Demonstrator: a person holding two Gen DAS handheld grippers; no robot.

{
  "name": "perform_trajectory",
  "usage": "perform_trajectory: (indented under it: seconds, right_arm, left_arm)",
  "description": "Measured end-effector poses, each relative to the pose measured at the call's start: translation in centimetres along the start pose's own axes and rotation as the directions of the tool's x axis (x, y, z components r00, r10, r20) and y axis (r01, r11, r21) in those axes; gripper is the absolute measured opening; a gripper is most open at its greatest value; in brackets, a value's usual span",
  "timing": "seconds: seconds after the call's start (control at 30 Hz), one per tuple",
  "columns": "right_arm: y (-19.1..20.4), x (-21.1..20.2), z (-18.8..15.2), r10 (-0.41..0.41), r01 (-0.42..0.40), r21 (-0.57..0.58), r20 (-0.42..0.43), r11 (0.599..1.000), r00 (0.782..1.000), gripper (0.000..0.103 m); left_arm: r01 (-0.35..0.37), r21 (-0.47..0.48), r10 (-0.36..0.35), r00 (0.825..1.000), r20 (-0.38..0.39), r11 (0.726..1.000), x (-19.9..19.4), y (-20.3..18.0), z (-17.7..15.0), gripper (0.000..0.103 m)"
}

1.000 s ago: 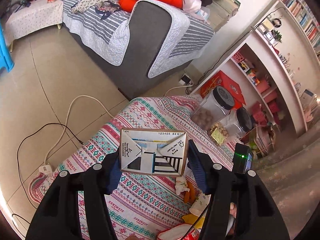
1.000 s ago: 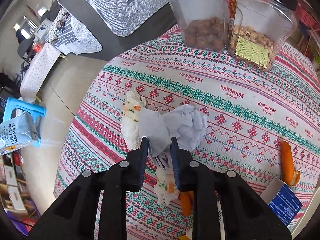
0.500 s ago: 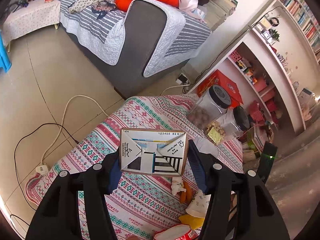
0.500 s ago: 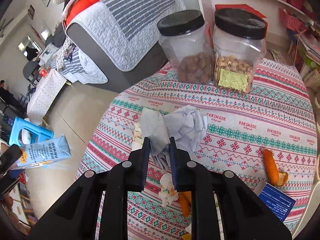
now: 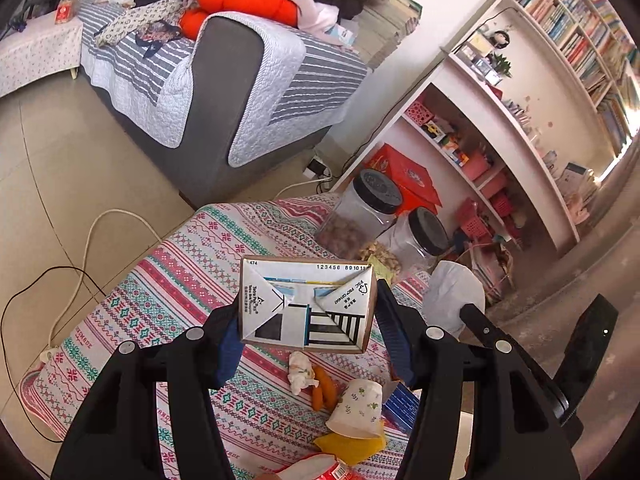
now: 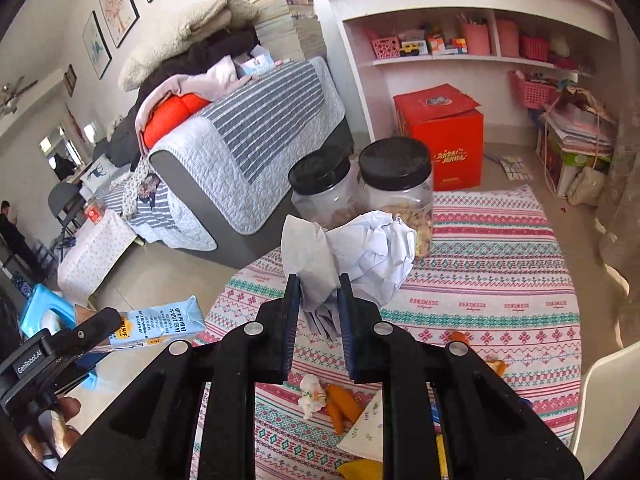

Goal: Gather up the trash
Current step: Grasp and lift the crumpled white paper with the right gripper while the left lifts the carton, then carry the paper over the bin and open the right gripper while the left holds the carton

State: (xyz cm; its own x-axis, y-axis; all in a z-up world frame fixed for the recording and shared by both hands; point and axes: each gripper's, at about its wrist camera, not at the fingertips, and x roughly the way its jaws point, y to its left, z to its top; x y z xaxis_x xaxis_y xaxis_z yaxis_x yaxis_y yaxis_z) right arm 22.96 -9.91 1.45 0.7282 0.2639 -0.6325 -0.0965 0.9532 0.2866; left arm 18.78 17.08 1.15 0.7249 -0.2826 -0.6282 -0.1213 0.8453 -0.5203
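My left gripper [image 5: 308, 320] is shut on a milk carton [image 5: 306, 306], held above the patterned table [image 5: 192, 280]; the carton also shows in the right wrist view [image 6: 156, 322]. My right gripper [image 6: 318, 292] is shut on a crumpled white paper wad [image 6: 360, 256], lifted above the table; the wad also shows at the right of the left wrist view [image 5: 452, 296]. On the table lie a small tissue ball [image 6: 311, 396], orange peel pieces [image 6: 342, 404], a paper cup [image 5: 356, 408] and a yellow wrapper [image 5: 352, 444].
Two black-lidded clear jars [image 6: 396, 192] stand at the table's far edge. A blue box [image 5: 400, 404] and a red packet [image 5: 312, 468] lie near the front. A grey sofa [image 5: 224, 92], a red box [image 6: 440, 132], white shelves [image 6: 460, 40] and floor cables [image 5: 80, 248] surround the table.
Both grippers have risen away from the table. The right gripper has lifted the paper wad off the cloth and tilted toward the room. The left still holds the carton.
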Motion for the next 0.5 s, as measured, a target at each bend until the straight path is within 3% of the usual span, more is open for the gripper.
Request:
perform_trajectory:
  seconds: [0.2,0.37,0.5]
  right_arm:
    - [-2.9,-4.2,0.0,-0.100,0.100,0.010,0.114,0.995,0.988,0.019]
    - [-6.5,-7.1,-0.4,-0.168,0.159,0.071,0.154,0.985,0.974,0.019]
    - [-9.3,-9.4,-1.0,-0.246,0.230,0.104,0.184,0.968,0.952,0.019]
  left_arm:
    - [0.054,0.040,-0.054,0.999,-0.008,0.998,0.8,-2.7,-1.3,0.058]
    - [0.137,0.065,-0.135,0.990,-0.035,0.988,1.5,-5.2,-2.7,0.058]
    - [0.160,0.111,-0.156,0.987,-0.047,0.981,2.0,-7.6,-4.1,0.058]
